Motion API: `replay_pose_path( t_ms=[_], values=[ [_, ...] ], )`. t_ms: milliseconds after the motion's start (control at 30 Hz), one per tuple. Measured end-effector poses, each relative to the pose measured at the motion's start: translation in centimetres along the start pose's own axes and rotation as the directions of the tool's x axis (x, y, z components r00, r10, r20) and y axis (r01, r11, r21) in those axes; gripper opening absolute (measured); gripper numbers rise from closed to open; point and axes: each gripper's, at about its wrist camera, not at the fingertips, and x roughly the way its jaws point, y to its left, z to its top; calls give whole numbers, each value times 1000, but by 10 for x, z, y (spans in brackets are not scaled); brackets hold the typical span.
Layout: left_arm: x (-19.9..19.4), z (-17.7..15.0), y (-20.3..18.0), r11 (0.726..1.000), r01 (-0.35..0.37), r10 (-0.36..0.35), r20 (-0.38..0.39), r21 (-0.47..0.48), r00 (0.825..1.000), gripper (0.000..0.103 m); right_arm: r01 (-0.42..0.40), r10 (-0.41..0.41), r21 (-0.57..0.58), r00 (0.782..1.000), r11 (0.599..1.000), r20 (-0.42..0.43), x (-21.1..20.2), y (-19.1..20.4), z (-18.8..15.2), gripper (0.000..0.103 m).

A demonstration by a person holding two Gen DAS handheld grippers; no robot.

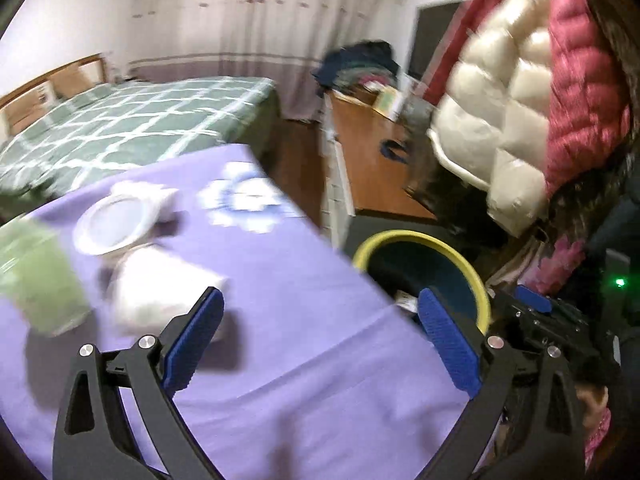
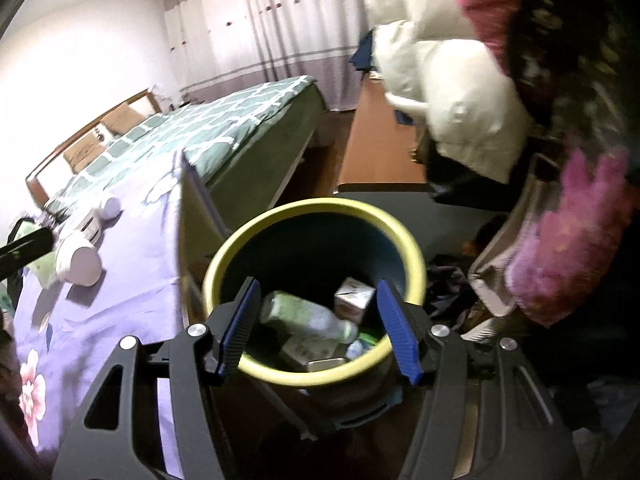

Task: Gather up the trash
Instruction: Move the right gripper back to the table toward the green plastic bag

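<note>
A dark bin with a yellow rim [image 2: 316, 216] stands on the floor beside the purple-clothed table [image 2: 120, 280]. Inside lie a plastic bottle with a green label [image 2: 308, 316], a small carton [image 2: 354, 300] and other packaging. My right gripper [image 2: 318, 326] is open and empty, right above the bin's near rim. My left gripper [image 1: 320, 332] is open and empty over the table [image 1: 300, 340]. On the table ahead of it are a white crumpled wrapper [image 1: 160, 296], a white round container [image 1: 116, 228] and a green cup [image 1: 36, 276]. The bin [image 1: 424, 268] shows at the table's right.
A bed with a green checked cover [image 1: 132, 128] lies behind the table. A wooden desk [image 1: 372, 160] with piled clothes stands to the right. White and pink padded jackets [image 1: 520, 92] hang close on the right. My right gripper's body [image 1: 552, 320] shows beside the bin.
</note>
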Motion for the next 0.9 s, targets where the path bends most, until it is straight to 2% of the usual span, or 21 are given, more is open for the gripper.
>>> replay_pose_path(
  t_ms=[100, 167, 300, 400, 433, 533, 567, 667, 733, 900],
  values=[
    [-33, -17, 44, 995, -80, 82, 52, -55, 995, 96, -29, 29, -36, 1000, 999, -10, 5, 24, 3, 58],
    [-52, -28, 71, 987, -139, 146, 78, -81, 986, 97, -61, 60, -62, 998, 996, -19, 9, 44, 6, 58],
    [-84, -51, 132, 950, -275, 292, 111, -149, 950, 97, -118, 114, -110, 993, 987, -42, 19, 86, 11, 58],
    [-102, -64, 178, 917, -338, 368, 121, -213, 922, 97, -168, 160, -152, 985, 974, -66, 30, 124, 16, 58],
    [-107, -69, 194, 898, -367, 403, 120, -241, 907, 97, -175, 165, -172, 984, 969, -74, 35, 138, 17, 58],
    [-118, -83, 230, 860, -402, 455, 116, -313, 883, 97, -180, 163, -230, 983, 956, -89, 48, 175, 19, 58],
    [-121, -90, 241, 850, -399, 460, 116, -345, 880, 97, -172, 152, -249, 984, 953, -96, 53, 186, 18, 58],
    [-126, -107, 267, 824, -359, 441, 99, -438, 892, 97, -155, 127, -288, 986, 945, -112, 66, 211, 17, 58],
    [-124, -112, 273, 814, -347, 431, 84, -467, 899, 97, -144, 111, -306, 986, 941, -123, 76, 223, 16, 58],
    [-129, -116, 273, 802, -361, 454, 93, -477, 886, 98, -125, 95, -286, 988, 950, -119, 80, 235, 16, 58]
  ],
)
